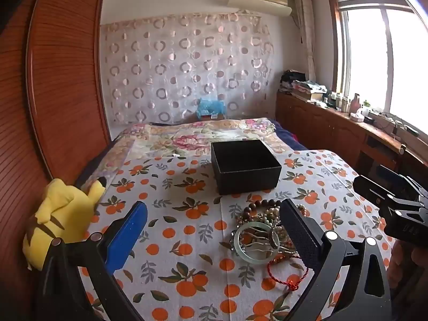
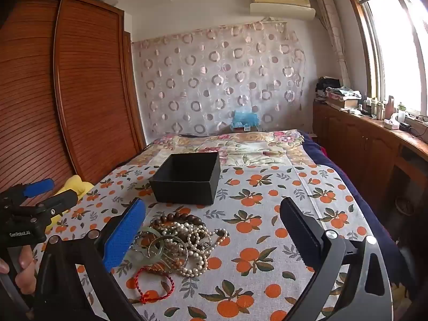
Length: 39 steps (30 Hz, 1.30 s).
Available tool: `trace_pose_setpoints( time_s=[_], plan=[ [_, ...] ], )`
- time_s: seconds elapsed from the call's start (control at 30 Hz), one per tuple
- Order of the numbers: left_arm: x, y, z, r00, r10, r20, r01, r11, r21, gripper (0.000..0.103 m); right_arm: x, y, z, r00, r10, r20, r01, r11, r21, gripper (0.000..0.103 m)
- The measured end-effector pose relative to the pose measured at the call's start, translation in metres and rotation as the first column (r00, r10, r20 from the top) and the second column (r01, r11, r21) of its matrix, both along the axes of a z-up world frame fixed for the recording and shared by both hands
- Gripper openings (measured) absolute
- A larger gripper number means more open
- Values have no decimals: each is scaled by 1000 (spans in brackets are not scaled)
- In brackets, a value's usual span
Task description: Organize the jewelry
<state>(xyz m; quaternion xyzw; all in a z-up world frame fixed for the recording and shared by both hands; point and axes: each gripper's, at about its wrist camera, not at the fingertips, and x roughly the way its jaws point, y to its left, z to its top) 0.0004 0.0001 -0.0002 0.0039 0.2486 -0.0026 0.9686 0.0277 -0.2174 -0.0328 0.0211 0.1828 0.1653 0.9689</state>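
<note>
Several jewelry pieces (image 2: pixel 171 243) lay tangled at lower centre of the right wrist frame, on the bed's orange-print cloth (image 2: pixel 267 214), just below the black box (image 2: pixel 187 182). Both tools, left tool (image 1: pixel 214 230) and right tool (image 2: pixel 214 230), were spread apart, empty. The jade bangle (image 1: pixel 254 242) was probably rigid, slippery and brittle: grip across its rim. Bead strands (image 2: pixel 198 238) were likely limp and snag-prone.

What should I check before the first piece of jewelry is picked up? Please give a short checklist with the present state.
1. Black box open on top, nothing visible inside: ok.
2. Left gripper open, holding nothing: ok.
3. Right gripper open, holding nothing: ok.
4. Jewelry pile lies in front of the box, in view of both cameras: ok.
5. Pieces separate from each other: not ok, they overlap.
6. Red cord bracelet free of the pile: cannot tell.
</note>
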Motion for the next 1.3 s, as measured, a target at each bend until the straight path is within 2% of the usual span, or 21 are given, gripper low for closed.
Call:
trace_pose_setpoints(
  time_s=[1.3],
  plan=[
    [-7, -5, 12, 1000, 0, 17, 0, 1000, 8, 95, 0, -1, -1, 1000, 2, -4, -2, 1000, 3, 101]
  ],
)
